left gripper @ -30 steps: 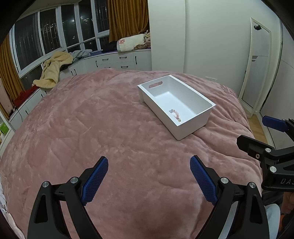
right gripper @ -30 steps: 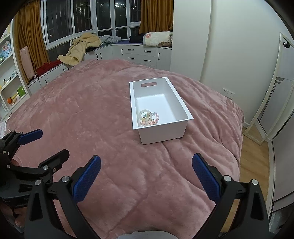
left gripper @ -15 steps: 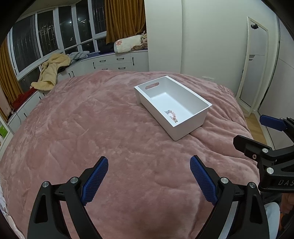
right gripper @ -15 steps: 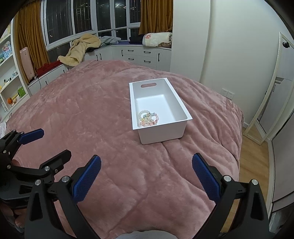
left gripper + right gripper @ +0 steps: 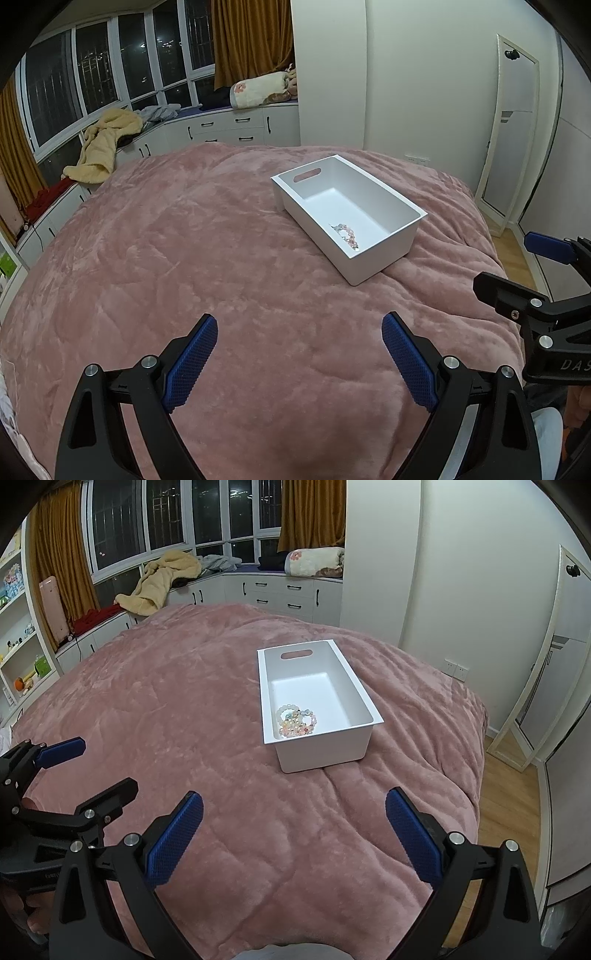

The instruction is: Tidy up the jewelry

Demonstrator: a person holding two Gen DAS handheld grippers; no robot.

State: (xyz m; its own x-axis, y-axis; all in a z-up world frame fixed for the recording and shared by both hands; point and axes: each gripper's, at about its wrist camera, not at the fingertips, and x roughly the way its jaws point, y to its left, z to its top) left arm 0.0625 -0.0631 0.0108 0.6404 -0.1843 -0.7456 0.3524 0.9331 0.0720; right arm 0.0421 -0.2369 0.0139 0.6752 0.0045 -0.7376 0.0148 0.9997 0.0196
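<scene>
A white rectangular bin (image 5: 384, 254) (image 5: 325, 751) with a handle slot sits on the pink bed. Pastel bead bracelets (image 5: 296, 721) lie piled in its near left corner; only part of them shows in the left wrist view (image 5: 346, 232). My left gripper (image 5: 300, 356) is open and empty, held above the blanket well short of the bin. My right gripper (image 5: 294, 834) is open and empty too, also short of the bin. Each gripper shows at the edge of the other's view, the right one (image 5: 517, 273) and the left one (image 5: 81, 771).
The pink blanket (image 5: 184, 709) covers the whole bed. White drawer cabinets (image 5: 284, 594) with a yellow robe (image 5: 162, 579) and folded bedding run under the windows. A mirror (image 5: 546, 686) leans at the right, by wooden floor. Shelves (image 5: 18, 657) stand at the left.
Both grippers stay open and nearly still. The left wrist view has drifted slightly, so the bin sits a little further left and lower in it.
</scene>
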